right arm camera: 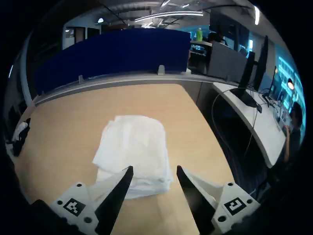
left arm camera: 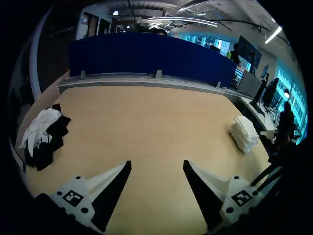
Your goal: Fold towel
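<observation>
Looks between folds: the folded white towel stack [right arm camera: 135, 152] sits at the right end of the table [left arm camera: 156, 117]. The right tongs [right arm camera: 154, 176] are spread open at its near edge and the left tongs [left arm camera: 156, 172] are open over bare wood, neither gripping anything. Next move is probably pulling one white piece from the heap [left arm camera: 43, 135] at the table's left edge, without dragging the black cloth along. Count: one folded stack (layers unclear), one mixed white-and-black heap, two tongs.
</observation>
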A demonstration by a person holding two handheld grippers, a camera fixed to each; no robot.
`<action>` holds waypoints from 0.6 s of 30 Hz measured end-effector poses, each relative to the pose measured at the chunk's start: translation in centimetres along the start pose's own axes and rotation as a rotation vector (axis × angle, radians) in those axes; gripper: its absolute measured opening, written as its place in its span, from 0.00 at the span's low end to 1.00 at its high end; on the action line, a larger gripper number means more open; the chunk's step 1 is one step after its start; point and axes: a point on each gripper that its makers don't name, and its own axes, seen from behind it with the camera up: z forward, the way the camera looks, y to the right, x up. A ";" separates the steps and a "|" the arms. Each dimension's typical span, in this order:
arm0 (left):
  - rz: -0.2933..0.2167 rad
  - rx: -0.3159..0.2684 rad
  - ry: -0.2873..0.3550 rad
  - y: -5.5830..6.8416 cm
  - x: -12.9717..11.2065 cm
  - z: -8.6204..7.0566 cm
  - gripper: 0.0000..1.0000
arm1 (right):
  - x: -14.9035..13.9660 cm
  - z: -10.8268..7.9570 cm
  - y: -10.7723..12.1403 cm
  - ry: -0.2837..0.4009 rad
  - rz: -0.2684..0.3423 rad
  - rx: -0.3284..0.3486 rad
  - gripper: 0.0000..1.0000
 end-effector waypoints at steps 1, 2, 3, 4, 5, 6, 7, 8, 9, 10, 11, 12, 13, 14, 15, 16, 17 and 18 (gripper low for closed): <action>0.000 0.001 0.001 0.0 0.0 -0.1 0.98 | 0.2 0.1 -0.4 0.003 -0.001 0.007 0.89; -0.001 0.001 0.001 -0.1 0.0 -0.1 0.98 | 0.4 0.1 -0.7 0.006 -0.003 0.014 0.91; -0.001 0.002 0.002 -0.1 0.0 -0.2 0.98 | 0.7 0.3 -1.2 0.010 -0.006 0.022 0.94; -0.001 0.003 0.002 -0.2 0.0 -0.2 0.98 | 0.8 0.4 -1.7 0.013 -0.010 0.031 0.97; -0.001 0.003 0.002 -0.2 0.0 -0.3 0.98 | 1.0 0.5 -2.2 0.016 -0.013 0.040 0.99; -0.002 0.004 0.003 -0.3 0.0 -0.4 0.98 | 1.2 0.7 -2.7 0.018 -0.018 0.048 0.99; -0.003 0.005 0.003 -0.4 0.0 -0.4 0.98 | 1.3 0.8 -3.1 0.018 -0.022 0.055 0.99; -0.004 0.007 0.003 -0.4 0.0 -0.5 0.98 | 1.4 1.0 -3.6 0.018 -0.027 0.061 0.99; -0.005 0.008 0.004 -0.5 0.0 -0.5 0.98 | 1.5 1.2 -4.0 0.018 -0.031 0.067 0.99; -0.007 0.009 0.004 -0.6 0.0 -0.6 0.98 | 1.5 1.3 -4.4 0.018 -0.035 0.072 0.99; -0.009 0.010 0.005 -0.7 0.0 -0.6 0.98 | 1.6 1.5 -4.7 0.017 -0.039 0.076 0.99; -0.011 0.012 0.005 -0.7 -0.1 -0.7 0.98 | 1.6 1.7 -5.1 0.016 -0.043 0.081 0.99; -0.012 0.013 0.006 -0.8 -0.1 -0.7 0.98 | 1.6 1.8 -5.3 0.014 -0.045 0.084 0.99; -0.013 0.015 0.006 -0.9 -0.2 -0.8 0.98 | 1.5 2.0 -5.6 0.012 -0.048 0.088 0.99; -0.014 0.017 0.006 -1.0 -0.2 -0.9 0.98 | 1.4 2.2 -5.9 0.009 -0.050 0.092 0.99; -0.015 0.018 0.006 -1.1 -0.3 -0.9 0.98 | 1.3 2.3 -6.1 0.007 -0.051 0.094 0.99; -0.015 0.019 0.006 -1.1 -0.3 -0.9 0.98 | 1.2 2.5 -6.2 0.004 -0.052 0.097 0.99; -0.015 0.020 0.005 -1.2 -0.4 -1.0 0.98 | 0.9 2.7 -6.4 -0.002 -0.054 0.099 0.99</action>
